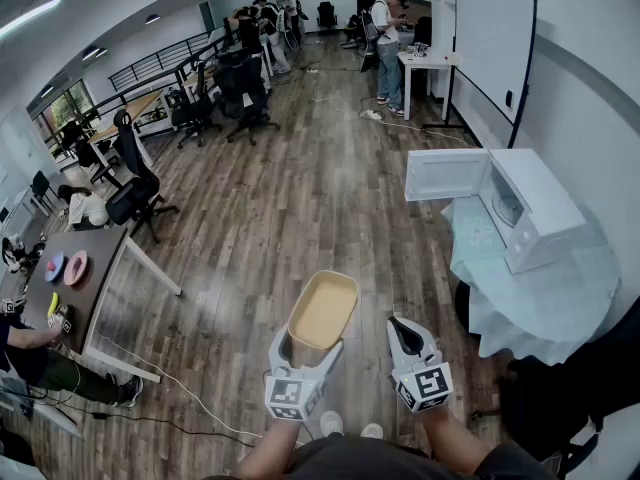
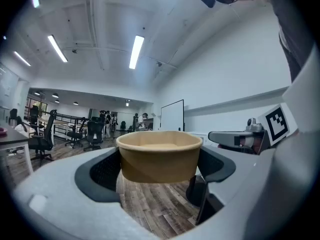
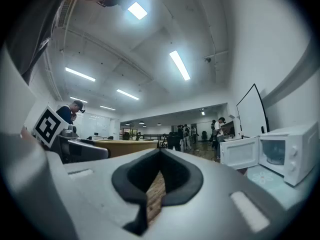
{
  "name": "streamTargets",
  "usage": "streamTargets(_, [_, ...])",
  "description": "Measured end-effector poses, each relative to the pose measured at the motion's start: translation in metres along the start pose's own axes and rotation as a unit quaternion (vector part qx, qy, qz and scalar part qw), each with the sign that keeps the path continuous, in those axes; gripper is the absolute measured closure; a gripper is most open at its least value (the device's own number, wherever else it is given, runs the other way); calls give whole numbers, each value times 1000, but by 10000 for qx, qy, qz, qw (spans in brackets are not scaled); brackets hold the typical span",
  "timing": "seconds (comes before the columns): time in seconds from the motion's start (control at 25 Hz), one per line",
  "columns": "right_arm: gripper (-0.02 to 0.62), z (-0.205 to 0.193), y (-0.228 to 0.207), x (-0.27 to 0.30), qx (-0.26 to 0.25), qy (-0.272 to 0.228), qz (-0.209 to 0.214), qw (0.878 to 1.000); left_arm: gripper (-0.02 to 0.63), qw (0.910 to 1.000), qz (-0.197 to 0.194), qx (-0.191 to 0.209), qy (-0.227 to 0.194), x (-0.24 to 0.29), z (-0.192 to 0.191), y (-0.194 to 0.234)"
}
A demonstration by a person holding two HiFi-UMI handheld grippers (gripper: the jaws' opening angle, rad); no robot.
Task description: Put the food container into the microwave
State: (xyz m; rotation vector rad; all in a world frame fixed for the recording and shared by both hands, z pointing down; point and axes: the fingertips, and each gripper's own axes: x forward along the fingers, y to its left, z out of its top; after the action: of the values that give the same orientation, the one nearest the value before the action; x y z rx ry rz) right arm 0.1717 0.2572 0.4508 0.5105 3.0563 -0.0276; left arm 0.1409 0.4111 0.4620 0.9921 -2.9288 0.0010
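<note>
Jaws on my left gripper [image 1: 310,346] are pinching the food container [image 1: 323,310] by its near end, one pad on each side wall; the tan tub is open-topped, looks empty, and sits level over the wood floor; its long axis runs away from me, tipped a little to the right. My right gripper [image 1: 405,334] hangs just beside it, jaws pressed together on nothing, only a sliver of floor showing between them. What the carry turns on, as I judge it: the microwave [image 1: 535,208] lies ahead and well off to my right on the cloth-covered worktop [image 1: 545,303], its door [image 1: 447,173] swung wide open toward me, its cavity facing left; the empty right gripper is the nearer one, so the left must reach across with the tub. No brand or writing is readable on tub or microwave; only the square markers on my gripper cubes.
</note>
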Motion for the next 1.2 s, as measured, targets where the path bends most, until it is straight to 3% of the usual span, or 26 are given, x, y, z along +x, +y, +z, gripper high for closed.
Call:
streamTargets(0.4, [595,13,24,15,-60,-49,-7,10000,117,10000,-30,-64,-44,-11,8,29])
streamTargets(0.72, [595,12,33,29,236,-178,-293,9991,116,9998,-164,-116,-50,-17,-2,49])
streamTargets(1.2, [595,18,65,37,164,-57,-460,9988,115,9990,-354,-229,-112,-35,-2,73])
